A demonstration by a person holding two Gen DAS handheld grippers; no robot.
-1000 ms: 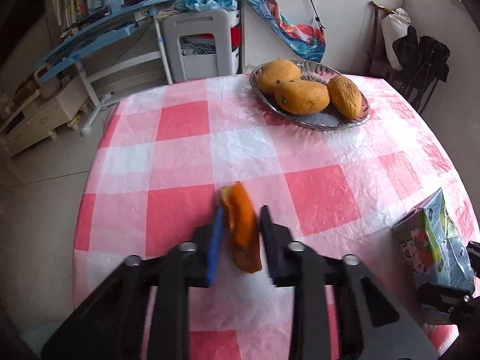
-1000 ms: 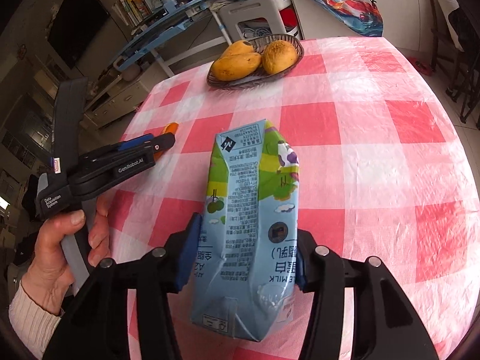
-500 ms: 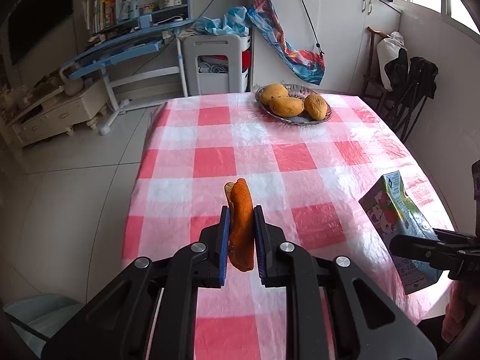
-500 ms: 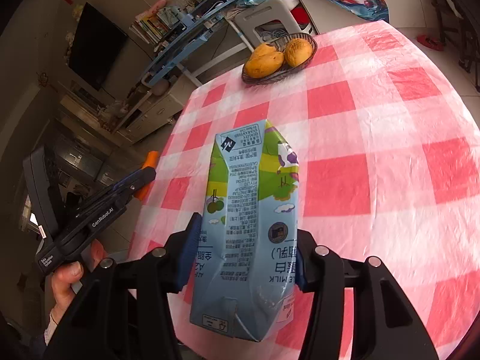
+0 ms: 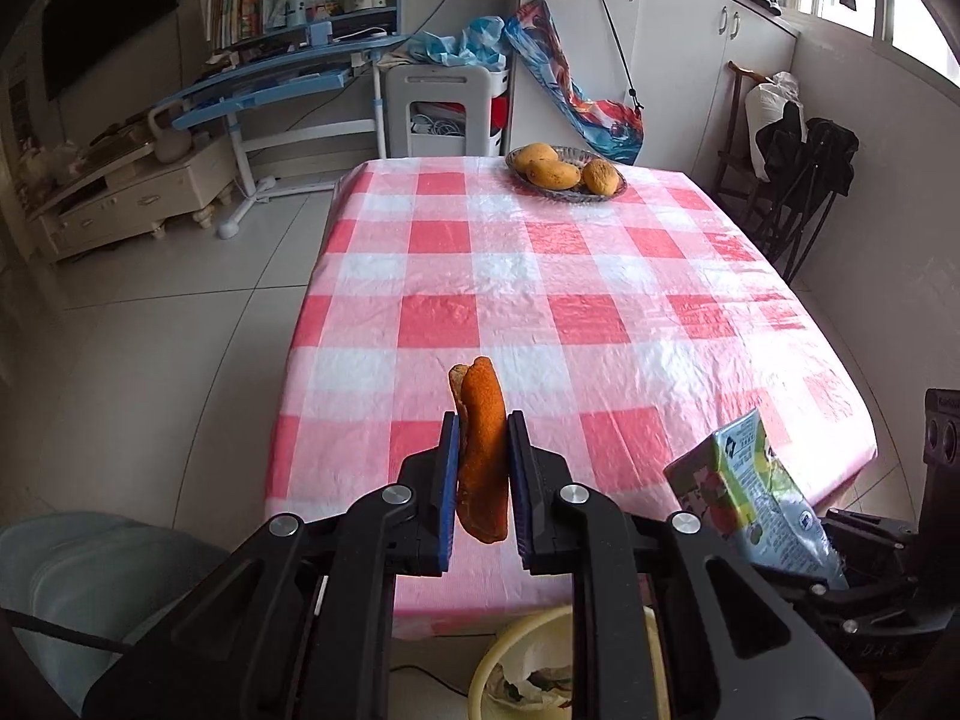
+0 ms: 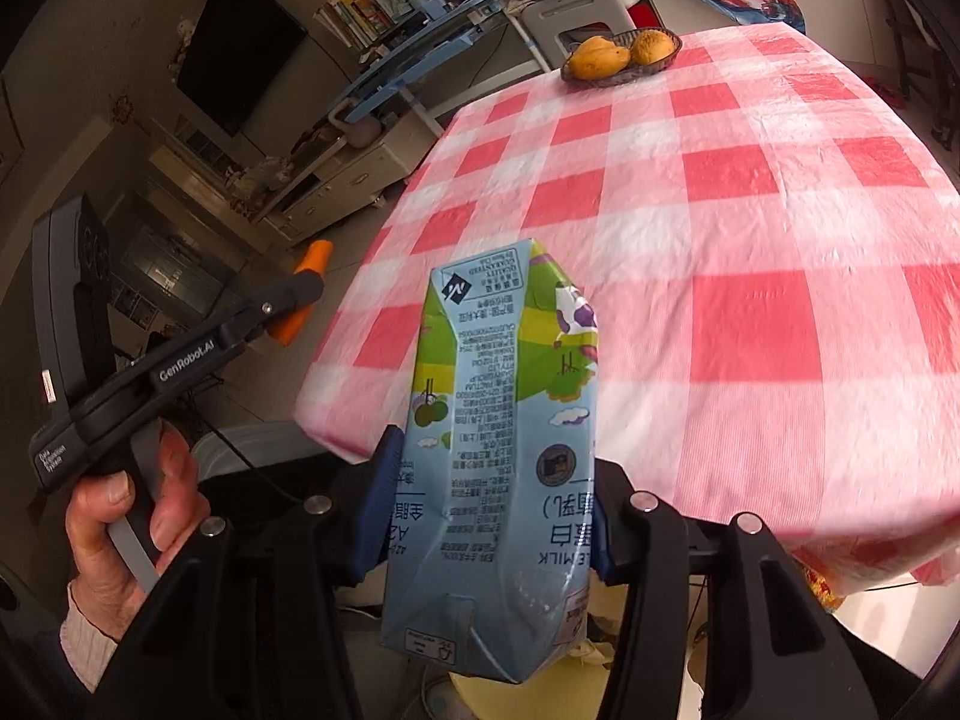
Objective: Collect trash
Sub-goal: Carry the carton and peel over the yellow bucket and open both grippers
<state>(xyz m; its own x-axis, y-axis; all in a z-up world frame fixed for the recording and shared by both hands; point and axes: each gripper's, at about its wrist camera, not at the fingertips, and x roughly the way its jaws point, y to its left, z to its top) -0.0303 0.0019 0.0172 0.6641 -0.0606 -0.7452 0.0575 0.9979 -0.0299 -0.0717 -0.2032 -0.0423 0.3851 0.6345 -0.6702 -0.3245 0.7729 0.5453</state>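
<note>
My left gripper [image 5: 483, 468] is shut on an orange fruit peel [image 5: 482, 450], held upright in the air before the table's near edge. It also shows at the left of the right wrist view [image 6: 300, 294]. My right gripper [image 6: 489, 504] is shut on a crumpled blue and green milk carton [image 6: 504, 456], also off the table. The carton shows at the lower right of the left wrist view [image 5: 750, 498]. A yellow bin [image 5: 516, 660] with crumpled paper stands on the floor below both grippers.
The table with the red and white checked cloth [image 5: 558, 312] lies ahead. A basket of mangoes [image 5: 567, 171] stands at its far end. A blue-grey seat [image 5: 78, 570] is at the lower left. A desk, a shelf and chairs stand beyond.
Both grippers have pulled back and up from the table with their loads. The whole table and the yellow bin have come into view below.
</note>
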